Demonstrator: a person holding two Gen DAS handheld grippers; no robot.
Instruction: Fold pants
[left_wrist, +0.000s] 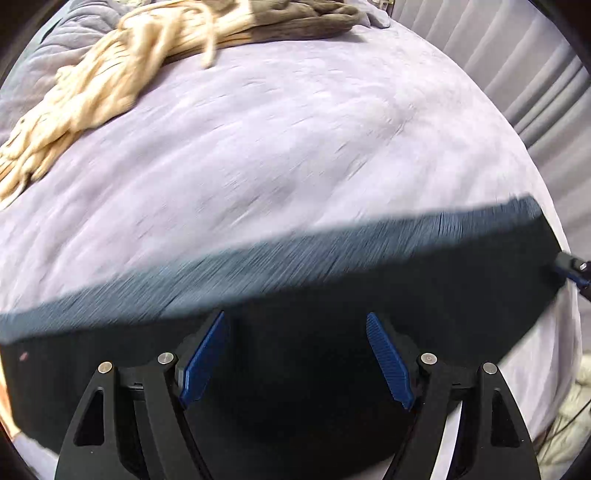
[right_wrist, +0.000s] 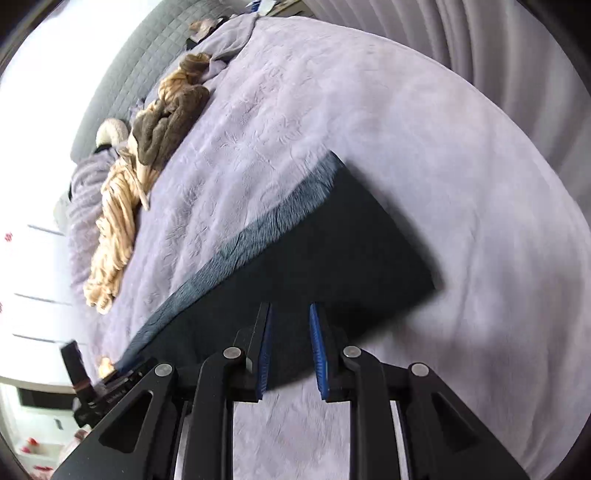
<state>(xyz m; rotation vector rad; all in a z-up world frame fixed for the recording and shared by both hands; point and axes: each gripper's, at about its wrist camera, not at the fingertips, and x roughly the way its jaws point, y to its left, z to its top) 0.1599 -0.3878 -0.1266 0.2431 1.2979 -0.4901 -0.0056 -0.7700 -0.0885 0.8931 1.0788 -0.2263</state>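
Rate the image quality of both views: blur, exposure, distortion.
Left wrist view: heavy motion blur streaks the blanket and the pants edge, while the left gripper stays sharp; fisheye bends the bed into a dome. Right wrist view: milder blur, pants edge readable; the area at far left is blown out white; the curtain curves with the lens.
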